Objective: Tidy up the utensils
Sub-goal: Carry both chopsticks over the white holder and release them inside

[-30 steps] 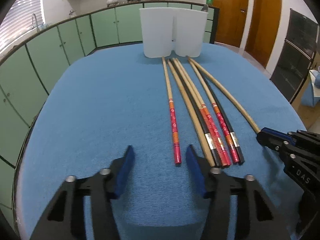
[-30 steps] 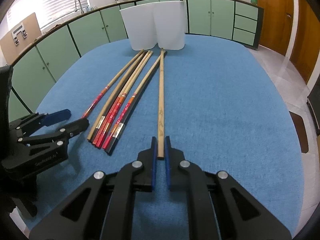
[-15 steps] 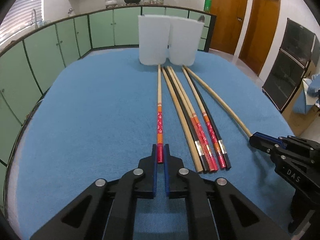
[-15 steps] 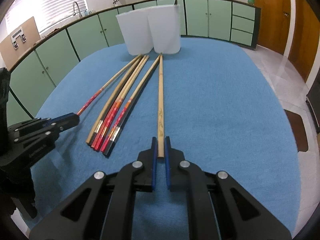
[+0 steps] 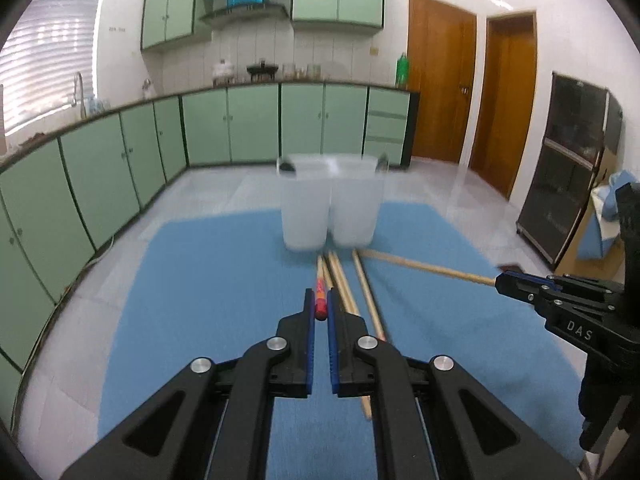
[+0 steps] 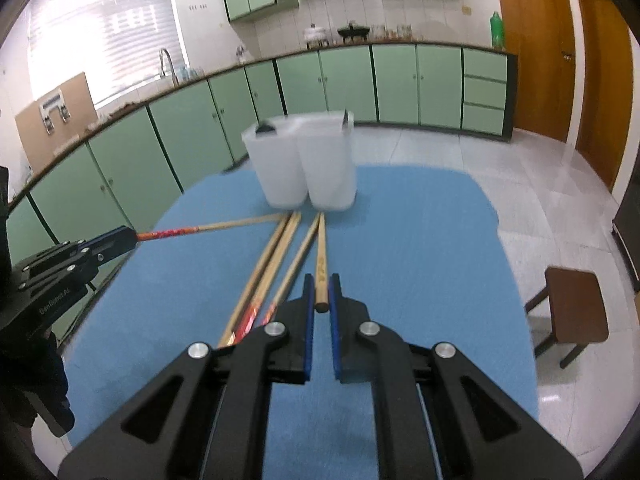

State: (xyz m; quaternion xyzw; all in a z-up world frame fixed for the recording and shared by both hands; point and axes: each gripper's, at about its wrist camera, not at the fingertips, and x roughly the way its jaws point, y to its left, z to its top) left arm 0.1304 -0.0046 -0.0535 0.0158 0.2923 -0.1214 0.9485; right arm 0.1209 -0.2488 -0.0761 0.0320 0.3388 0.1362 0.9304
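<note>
My left gripper (image 5: 320, 300) is shut on the red end of a red-patterned chopstick (image 5: 320, 289), raised off the blue tablecloth (image 5: 208, 280). My right gripper (image 6: 321, 289) is shut on the end of a plain wooden chopstick (image 6: 321, 256), also lifted. Both sticks slope down toward the white twin container (image 5: 328, 208) (image 6: 304, 164) at the table's far side. Each wrist view shows the other gripper from the side: the left gripper (image 6: 128, 236) with its red-patterned chopstick (image 6: 172, 233), the right gripper (image 5: 505, 280) with its plain chopstick (image 5: 420, 266). Several more chopsticks (image 6: 272, 260) (image 5: 362, 292) lie on the cloth.
Green kitchen cabinets (image 5: 256, 120) run along the far wall and the left. A brown stool (image 6: 572, 304) stands on the floor right of the table. A dark cabinet (image 5: 568, 168) and wooden doors (image 5: 440, 88) are at the right.
The left gripper went from open to shut on the red-patterned chopstick. Both grippers then rose, lifting the near ends of their chopsticks off the cloth; the views now tilt up toward the room.
</note>
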